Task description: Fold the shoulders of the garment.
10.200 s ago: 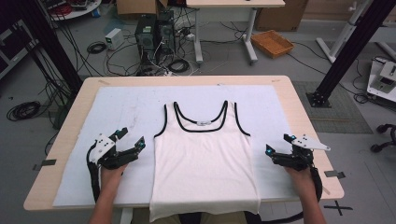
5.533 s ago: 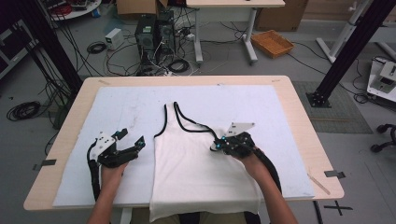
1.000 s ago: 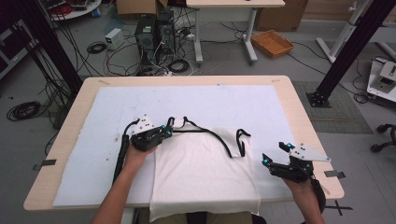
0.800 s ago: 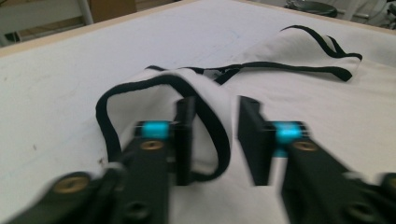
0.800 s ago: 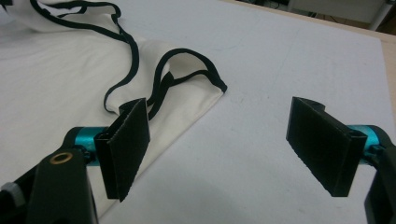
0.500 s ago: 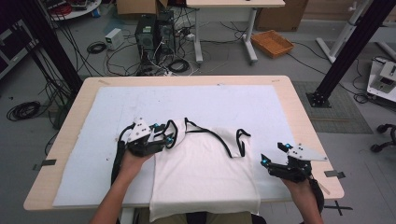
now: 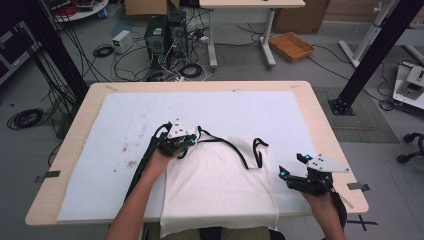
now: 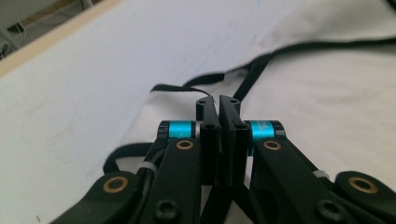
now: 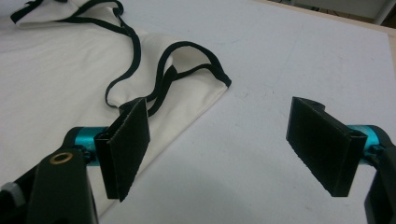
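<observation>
A white tank top (image 7: 220, 185) with black trim lies on the white mat, its lower hem hanging over the table's near edge. Both shoulder straps are folded inward and lie rumpled across its upper part. My left gripper (image 7: 189, 141) rests at the top's upper left corner, jaws pressed together on the black-trimmed strap (image 8: 205, 89), with the white cloth (image 8: 327, 93) spreading beyond it. My right gripper (image 7: 290, 172) sits on the mat just right of the tank top, open, with nothing between its pads (image 9: 126, 149). The folded right strap (image 9: 187, 70) lies ahead of it.
A white mat (image 7: 125, 125) covers most of the wooden table (image 7: 75, 145). On the floor behind the table are computer towers (image 7: 162, 32), tangled cables and a wicker tray (image 7: 291, 46). A black stand post (image 7: 372, 55) rises at the right.
The tank top lay flat at first; both straps have since been folded inward. Over the last second my left gripper has moved slightly right with the left strap. The right gripper has stayed put.
</observation>
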### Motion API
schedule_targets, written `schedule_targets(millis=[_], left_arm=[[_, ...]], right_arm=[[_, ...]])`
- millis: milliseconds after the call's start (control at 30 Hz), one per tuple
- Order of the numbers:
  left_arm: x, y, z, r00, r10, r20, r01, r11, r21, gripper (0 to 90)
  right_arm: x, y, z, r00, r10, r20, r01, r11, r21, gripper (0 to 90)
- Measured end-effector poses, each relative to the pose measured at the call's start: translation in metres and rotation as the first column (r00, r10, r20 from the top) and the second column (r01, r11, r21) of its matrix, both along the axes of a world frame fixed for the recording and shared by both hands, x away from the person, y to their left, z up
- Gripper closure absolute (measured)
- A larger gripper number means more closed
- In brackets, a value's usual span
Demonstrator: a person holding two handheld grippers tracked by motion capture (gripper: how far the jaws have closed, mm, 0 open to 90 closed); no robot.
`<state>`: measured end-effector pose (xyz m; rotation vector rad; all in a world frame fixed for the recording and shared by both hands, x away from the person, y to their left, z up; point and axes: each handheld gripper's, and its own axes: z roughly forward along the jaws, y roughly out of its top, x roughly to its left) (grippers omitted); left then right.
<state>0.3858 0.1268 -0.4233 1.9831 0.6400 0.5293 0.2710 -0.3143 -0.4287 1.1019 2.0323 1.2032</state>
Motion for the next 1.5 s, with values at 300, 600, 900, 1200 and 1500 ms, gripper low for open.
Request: schedule_targets(millis=[300, 600, 900, 1200, 1500], left_arm=[[-0.043, 0.029, 0.021, 0.9933, 0.007, 0.116, 0.016, 0.9802, -0.197, 86.3], [-0.097, 0.043, -0.007, 0.9968, -0.003, 0.080, 0.018, 0.9814, -0.191, 81.6], [-0.113, 0.044, -0.013, 0.9973, 0.073, 0.008, -0.070, 0.9808, -0.182, 49.7], [-0.104, 0.015, -0.019, 0.9942, 0.042, -0.099, -0.052, 0.9936, -0.100, 41.6], [-0.094, 0.008, -0.025, 0.9821, 0.102, -0.158, -0.100, 0.9948, 0.018, 85.4]], right_arm=[[-0.001, 0.002, 0.000, 1.0000, 0.002, -0.002, -0.002, 1.000, -0.002, 21.5], [-0.003, 0.005, 0.000, 1.0000, 0.007, -0.004, -0.007, 1.000, -0.002, 21.5], [-0.002, 0.012, -0.001, 0.9996, 0.019, -0.022, -0.019, 1.000, -0.001, 23.4], [0.009, 0.051, -0.005, 0.9857, 0.148, -0.081, -0.152, 0.987, -0.050, 56.6], [0.034, 0.092, -0.023, 0.9801, 0.169, -0.105, -0.191, 0.947, -0.259, 81.3]])
